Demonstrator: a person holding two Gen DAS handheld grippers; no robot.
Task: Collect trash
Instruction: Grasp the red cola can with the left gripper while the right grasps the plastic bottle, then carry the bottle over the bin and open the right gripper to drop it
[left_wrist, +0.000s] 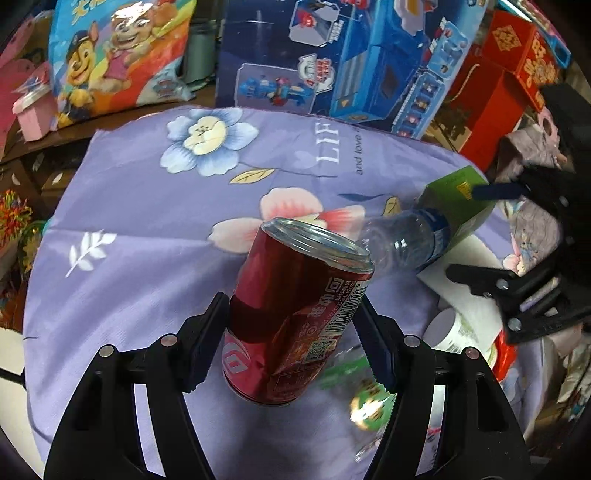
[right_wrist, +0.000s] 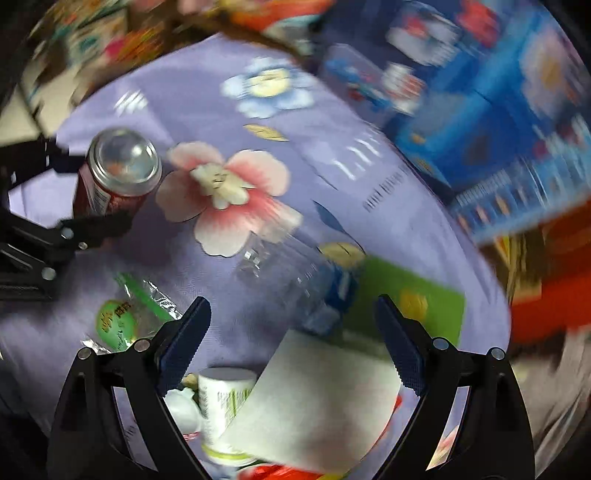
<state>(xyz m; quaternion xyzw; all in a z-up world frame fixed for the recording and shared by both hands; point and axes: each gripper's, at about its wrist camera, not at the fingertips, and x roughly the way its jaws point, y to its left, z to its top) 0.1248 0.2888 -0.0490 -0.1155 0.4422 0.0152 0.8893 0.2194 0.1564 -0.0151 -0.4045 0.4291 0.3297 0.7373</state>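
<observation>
The left claw (left_wrist: 291, 325) is clamped on a red drink can (left_wrist: 295, 310), tilted, its silver end toward the upper right of the left wrist frame, held above a lilac flowered cloth (left_wrist: 147, 229). The can's inside cannot be seen. At the right of that frame a clear plastic bottle (left_wrist: 402, 236) lies on its side, looking empty, its blue label touching a green carton (left_wrist: 458, 199). In the blurred right wrist frame the right claw (right_wrist: 293, 341) stands wide apart, gripping nothing, over a white sheet of paper (right_wrist: 314, 398) that partly covers a white paper cup (right_wrist: 221, 402) lying on its side. A green-printed clear wrapper (right_wrist: 125, 317) lies at lower left.
</observation>
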